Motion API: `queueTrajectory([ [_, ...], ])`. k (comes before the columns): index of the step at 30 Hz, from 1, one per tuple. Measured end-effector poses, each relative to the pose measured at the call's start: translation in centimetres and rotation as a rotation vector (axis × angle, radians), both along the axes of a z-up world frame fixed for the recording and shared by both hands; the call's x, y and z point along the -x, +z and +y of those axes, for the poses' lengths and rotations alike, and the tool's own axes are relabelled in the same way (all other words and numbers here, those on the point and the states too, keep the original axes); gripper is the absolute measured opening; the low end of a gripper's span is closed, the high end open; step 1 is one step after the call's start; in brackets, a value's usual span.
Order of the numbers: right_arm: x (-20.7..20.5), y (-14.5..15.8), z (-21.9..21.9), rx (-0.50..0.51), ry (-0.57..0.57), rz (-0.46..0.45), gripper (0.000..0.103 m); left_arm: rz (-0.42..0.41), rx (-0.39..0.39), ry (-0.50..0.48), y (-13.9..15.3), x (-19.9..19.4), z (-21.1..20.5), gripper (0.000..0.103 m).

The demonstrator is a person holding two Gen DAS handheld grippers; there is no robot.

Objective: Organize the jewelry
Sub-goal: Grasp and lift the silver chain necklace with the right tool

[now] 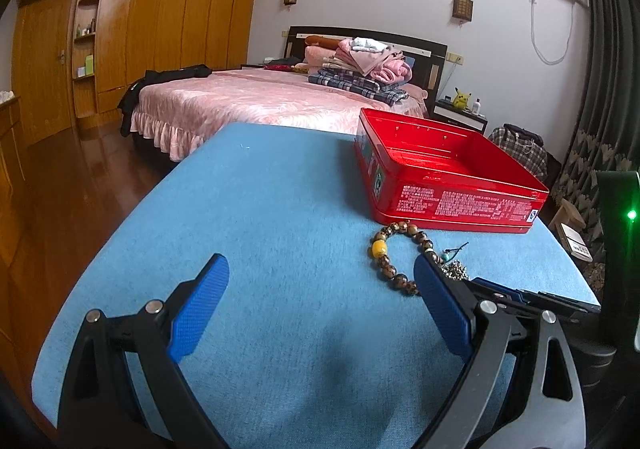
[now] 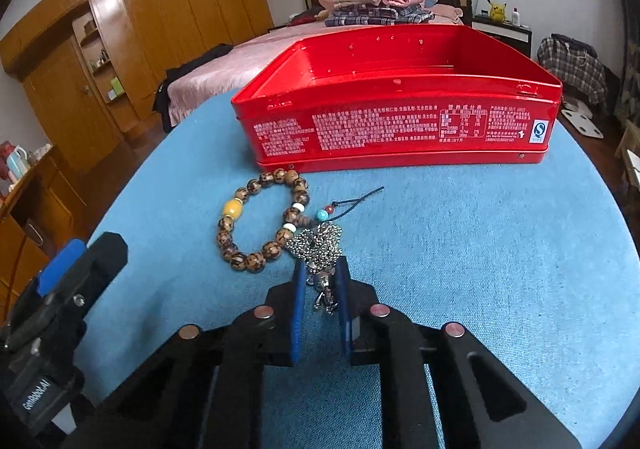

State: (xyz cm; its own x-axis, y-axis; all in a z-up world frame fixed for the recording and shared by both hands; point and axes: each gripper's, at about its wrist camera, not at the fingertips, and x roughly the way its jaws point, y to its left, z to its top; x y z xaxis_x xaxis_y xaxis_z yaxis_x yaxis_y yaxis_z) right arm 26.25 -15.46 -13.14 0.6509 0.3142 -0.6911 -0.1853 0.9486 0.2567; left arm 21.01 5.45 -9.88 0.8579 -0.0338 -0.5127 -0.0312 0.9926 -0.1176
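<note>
An open red tin box (image 2: pixel 400 129) stands on the blue table (image 2: pixel 460 249); it also shows in the left wrist view (image 1: pixel 452 185). A brown bead bracelet (image 2: pixel 260 225) with a yellow bead lies in front of the box, also seen in the left wrist view (image 1: pixel 400 253). A silver chain necklace (image 2: pixel 320 249) lies beside the bracelet. My right gripper (image 2: pixel 320 269) is shut on the necklace's near end, its pendant between the blue pads. My left gripper (image 1: pixel 320 273) is open and empty, low over the table, left of the bracelet.
A bed (image 1: pixel 248 101) with folded clothes stands behind the table. A wooden wardrobe (image 1: pixel 140 29) lines the left wall. A nightstand (image 1: pixel 460 113) and dark curtains (image 1: pixel 608 89) are at the right. The table's edge drops off at left.
</note>
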Motion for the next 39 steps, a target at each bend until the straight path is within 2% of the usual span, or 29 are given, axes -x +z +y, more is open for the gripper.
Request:
queueTrajectory([
  [7, 1.2, 0.9, -1.1, 0.029, -0.034, -0.036, 0.015, -0.001, -0.003, 0.002, 0.0, 0.0, -0.1, 0.091],
  [13, 1.2, 1.4, -0.7, 0.019, 0.021, -0.034, 0.016, 0.001, -0.009, -0.007, 0.0, 0.1, -0.4, 0.091],
  [15, 0.6, 1.5, -0.4, 0.034, 0.03, -0.041, 0.029, 0.002, -0.009, -0.008, 0.0, 0.1, -0.4, 0.091],
  [17, 0.0, 1.3, -0.1, 0.051, 0.03, -0.043, 0.035, 0.002, -0.007, -0.008, -0.1, 0.2, -0.3, 0.091],
  [20, -0.9, 0.9, 0.1, 0.044, 0.038, -0.012, 0.039, 0.002, -0.008, -0.009, -0.1, 0.2, -0.4, 0.091],
  [25, -1.6, 0.4, 0.7, 0.054, 0.051, 0.018, 0.041, 0.005, -0.01, -0.009, -0.2, 0.2, -0.6, 0.091],
  [26, -1.5, 0.3, 0.7, 0.055, 0.051, 0.02, 0.04, 0.005, -0.011, -0.009, -0.2, 0.2, -0.6, 0.091],
  [28, -1.5, 0.3, 0.6, 0.051, 0.055, 0.021, 0.026, 0.006, -0.013, -0.01, -0.2, 0.2, -0.7, 0.091],
  [29, -1.4, 0.3, 0.6, 0.048, 0.055, 0.022, 0.015, 0.007, -0.014, -0.01, -0.2, 0.2, -0.8, 0.091],
  [34, -0.8, 0.3, -0.2, 0.046, 0.053, 0.012, 0.013, 0.019, -0.013, -0.018, -0.2, -0.1, -1.2, 0.091],
  [39, 0.3, 0.9, -2.2, 0.064, 0.009, -0.023, 0.013, 0.035, -0.008, -0.07, 0.0, -1.0, -3.1, 0.09],
])
